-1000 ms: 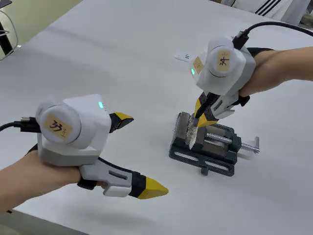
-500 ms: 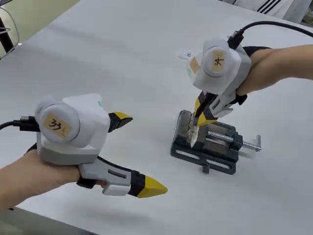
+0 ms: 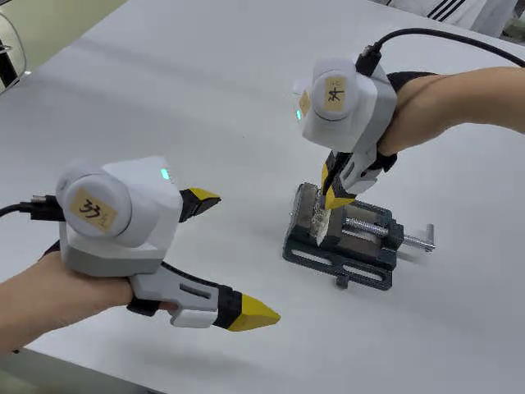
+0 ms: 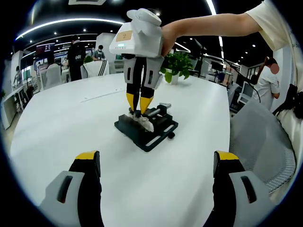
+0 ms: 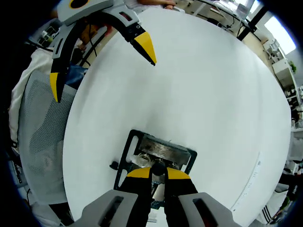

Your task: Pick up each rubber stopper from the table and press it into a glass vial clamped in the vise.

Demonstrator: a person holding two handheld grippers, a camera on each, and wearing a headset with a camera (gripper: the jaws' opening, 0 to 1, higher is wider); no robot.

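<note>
A dark bench vise (image 3: 344,246) (image 4: 147,128) (image 5: 182,156) stands on the white table (image 3: 205,98). A glass vial (image 3: 318,223) (image 4: 143,122) (image 5: 142,161) is clamped between its jaws. My right gripper (image 3: 331,197) (image 4: 139,102) (image 5: 158,173) points down right over the vial, its yellow tips shut on a small dark rubber stopper (image 5: 158,167) at the vial's mouth. At the near left, well apart from the vise, my left gripper (image 3: 230,254) (image 4: 156,158) stands open with nothing between its jaws; it also enters the right gripper view at the top left.
The vise's screw handle (image 3: 417,242) sticks out to the right. A grey mesh chair (image 4: 258,137) stands by the table's edge, with a potted plant (image 4: 177,70) and people at desks beyond. Bare white tabletop lies around the vise.
My right gripper's body has swung left and risen slightly over the vise, while its tips stay at the vial. The left gripper has hardly moved.
</note>
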